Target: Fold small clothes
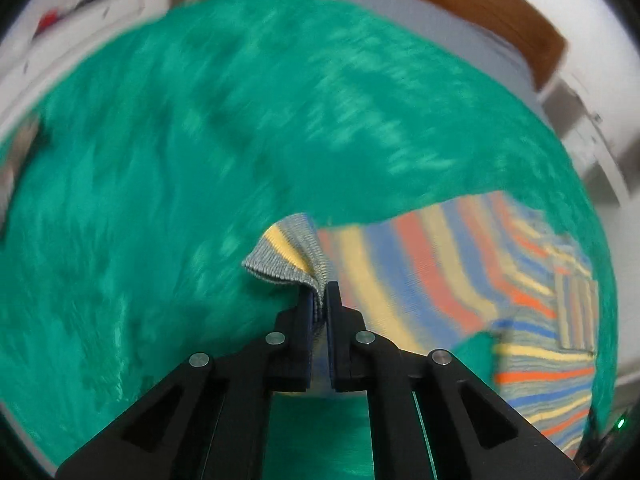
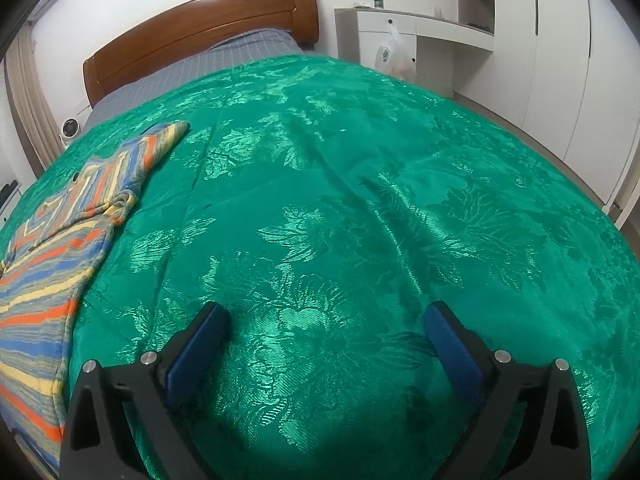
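Right wrist: bedspread (image 2: 360,200) bare betw. claw (image 2: 326,322) fingers.

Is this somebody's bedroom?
Yes, most likely a bedroom. There is a bed with a wooden headboard and a shiny green bedspread, tall white wardrobe doors along the wall, and a striped sweater lying on the bed.

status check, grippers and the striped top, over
Left gripper shut on striped top's cuff. Right gripper open, empty, over green bedspread. Nothing in the way.
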{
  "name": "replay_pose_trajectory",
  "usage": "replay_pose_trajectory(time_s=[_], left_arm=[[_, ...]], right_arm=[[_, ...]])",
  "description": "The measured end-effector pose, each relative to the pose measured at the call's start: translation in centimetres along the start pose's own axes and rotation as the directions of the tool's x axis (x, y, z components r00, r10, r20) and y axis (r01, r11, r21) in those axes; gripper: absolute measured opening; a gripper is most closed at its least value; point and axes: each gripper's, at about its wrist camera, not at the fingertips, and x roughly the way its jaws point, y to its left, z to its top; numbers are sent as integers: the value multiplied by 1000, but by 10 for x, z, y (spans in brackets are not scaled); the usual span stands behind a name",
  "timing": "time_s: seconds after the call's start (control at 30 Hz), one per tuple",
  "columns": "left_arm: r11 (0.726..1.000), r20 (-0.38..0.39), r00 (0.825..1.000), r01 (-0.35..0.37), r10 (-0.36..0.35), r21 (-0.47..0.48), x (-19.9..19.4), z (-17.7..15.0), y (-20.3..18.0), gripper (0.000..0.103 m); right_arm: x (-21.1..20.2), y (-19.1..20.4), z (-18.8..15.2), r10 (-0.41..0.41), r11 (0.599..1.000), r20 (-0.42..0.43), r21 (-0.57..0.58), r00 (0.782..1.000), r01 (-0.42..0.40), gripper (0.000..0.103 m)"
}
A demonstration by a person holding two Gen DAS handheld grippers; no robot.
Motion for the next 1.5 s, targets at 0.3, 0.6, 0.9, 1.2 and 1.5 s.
replay_pose_trajectory(time_s=[0.3,0.6,0.9,1.2,1.5], left_arm=[[879,79,959,214,-272,426,-76,6,-236,4],[809,-96,951,301,-294,505,-15,-73,-303,72],[944,81,997,-16,-12,330,-16,-83,-123,89],[984,180,982,-83,54,157,19,-121,-42,100],[988,228,974,-30,-5,150,21,-126,-41,102]], right_arm=[[0,0,-2,4,1000,12,-3,1000,-4,100],[-2,0,-3,7,1000,16,-4,1000,-7,100],[-2,0,-6,7,1000,34,-10,999,-7,101],[-2,0,-8,21,1000,47,-17,999,-20,103],[-2,1,-10,18,1000,62,-23,998,-16,103]])
